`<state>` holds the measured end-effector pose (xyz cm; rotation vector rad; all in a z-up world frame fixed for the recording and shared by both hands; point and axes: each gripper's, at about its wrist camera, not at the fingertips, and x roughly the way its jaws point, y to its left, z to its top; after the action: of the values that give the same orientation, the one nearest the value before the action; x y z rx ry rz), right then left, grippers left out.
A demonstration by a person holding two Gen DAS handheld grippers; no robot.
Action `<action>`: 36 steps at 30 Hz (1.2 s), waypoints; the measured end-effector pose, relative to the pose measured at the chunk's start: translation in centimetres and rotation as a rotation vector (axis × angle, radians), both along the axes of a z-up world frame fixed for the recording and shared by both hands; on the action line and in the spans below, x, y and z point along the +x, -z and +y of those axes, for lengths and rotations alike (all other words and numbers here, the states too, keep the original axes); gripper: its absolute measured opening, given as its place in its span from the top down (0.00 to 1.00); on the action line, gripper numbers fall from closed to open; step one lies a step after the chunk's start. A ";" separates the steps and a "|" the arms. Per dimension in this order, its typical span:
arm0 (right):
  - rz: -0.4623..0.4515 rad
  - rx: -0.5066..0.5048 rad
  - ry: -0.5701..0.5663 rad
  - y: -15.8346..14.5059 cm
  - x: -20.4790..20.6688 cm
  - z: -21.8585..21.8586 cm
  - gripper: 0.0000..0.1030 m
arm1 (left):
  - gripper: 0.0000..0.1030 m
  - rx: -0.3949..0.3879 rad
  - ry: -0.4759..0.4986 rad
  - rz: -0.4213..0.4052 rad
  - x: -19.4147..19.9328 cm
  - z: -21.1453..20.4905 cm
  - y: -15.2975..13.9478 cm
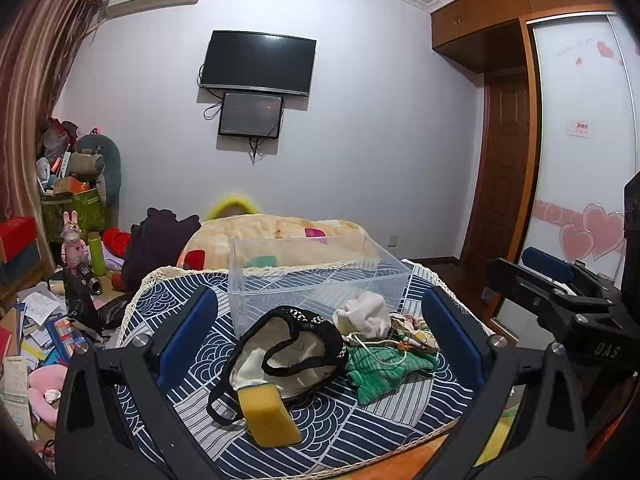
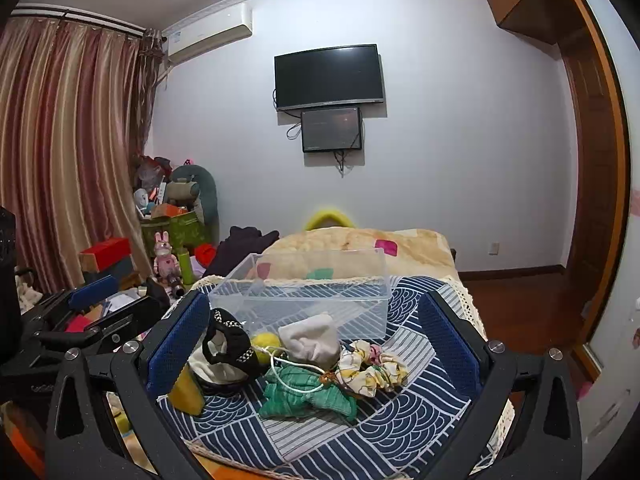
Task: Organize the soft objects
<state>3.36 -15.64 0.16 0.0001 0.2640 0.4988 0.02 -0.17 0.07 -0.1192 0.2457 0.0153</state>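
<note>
A clear plastic bin (image 1: 320, 276) (image 2: 304, 296) stands empty on a blue wave-patterned cloth (image 1: 360, 420) (image 2: 360, 432). In front of it lie a yellow sponge (image 1: 268, 414) (image 2: 186, 390), a black-and-cream cap (image 1: 288, 356) (image 2: 224, 354), a white cloth (image 1: 364, 314) (image 2: 310, 340), a green knit piece (image 1: 380, 370) (image 2: 304, 394), a floral scrunchie (image 2: 372, 368) (image 1: 412, 330) and a yellow ball (image 2: 265, 345). My left gripper (image 1: 320, 340) is open above the pile. My right gripper (image 2: 312, 352) is open too, around the pile.
A beige blanket (image 1: 280, 236) (image 2: 360, 248) lies behind the bin. Cluttered toys and boxes (image 1: 76, 216) (image 2: 168, 232) fill the left. A wardrobe (image 1: 580, 140) stands right. The right gripper shows in the left wrist view (image 1: 560, 292); the left gripper shows in the right wrist view (image 2: 92, 312).
</note>
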 end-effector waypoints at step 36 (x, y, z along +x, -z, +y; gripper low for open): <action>0.037 0.060 -0.021 1.6 0.9 -0.6 0.06 | 0.00 0.030 -0.017 0.062 -0.1 0.9 0.6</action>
<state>4.26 -16.25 -1.41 0.0654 0.2851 0.5283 -0.08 0.72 -0.56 -0.0912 0.3061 0.0400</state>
